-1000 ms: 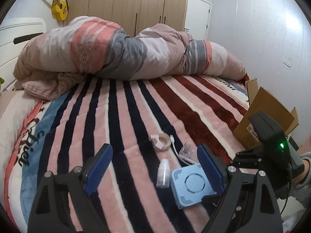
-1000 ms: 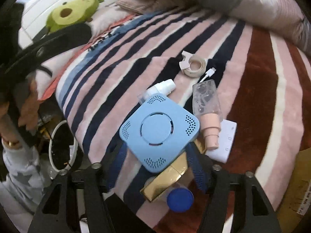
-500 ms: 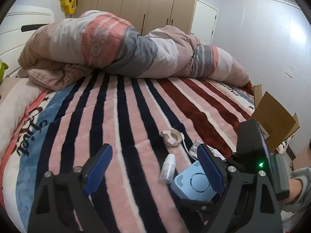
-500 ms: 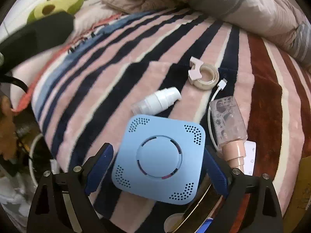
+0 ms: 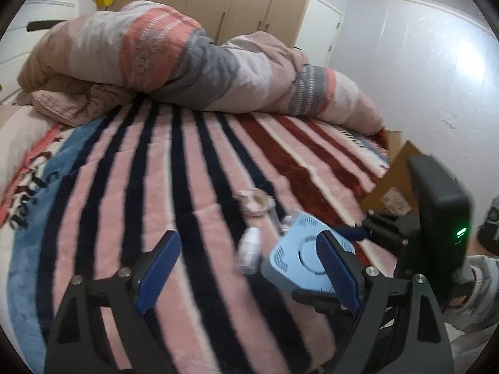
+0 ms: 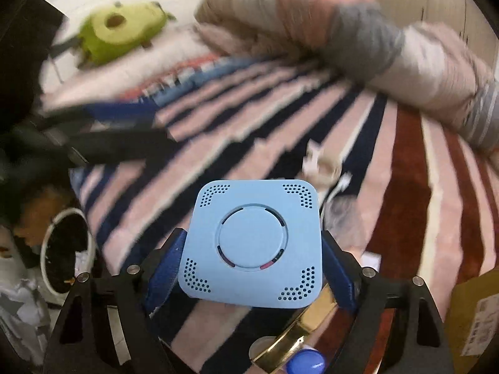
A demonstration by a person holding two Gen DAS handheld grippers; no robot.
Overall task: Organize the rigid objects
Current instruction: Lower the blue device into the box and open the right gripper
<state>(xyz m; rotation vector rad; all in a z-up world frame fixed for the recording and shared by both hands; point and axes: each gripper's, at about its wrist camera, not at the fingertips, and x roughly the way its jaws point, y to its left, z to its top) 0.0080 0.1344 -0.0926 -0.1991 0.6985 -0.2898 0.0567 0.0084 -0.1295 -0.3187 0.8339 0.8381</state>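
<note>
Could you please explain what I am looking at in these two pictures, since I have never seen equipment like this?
There is no robot here: a person holds a two-finger gripper in each hand, and a wide-angle camera on each looks forward along its fingers. That is why black arms with blue pads fill the bottom of both pictures.

The left wrist view shows the left gripper open and empty above a striped blanket on a bed, with a rolled duvet behind. The right gripper appears at its right edge.

The right wrist view shows the right gripper shut on a pale blue square device, its pads pressing opposite sides.

On the blanket lie a tape roll, a small white bottle and a white cable. A green plush toy sits near the head of the bed, and a cardboard box stands beside it.
</note>
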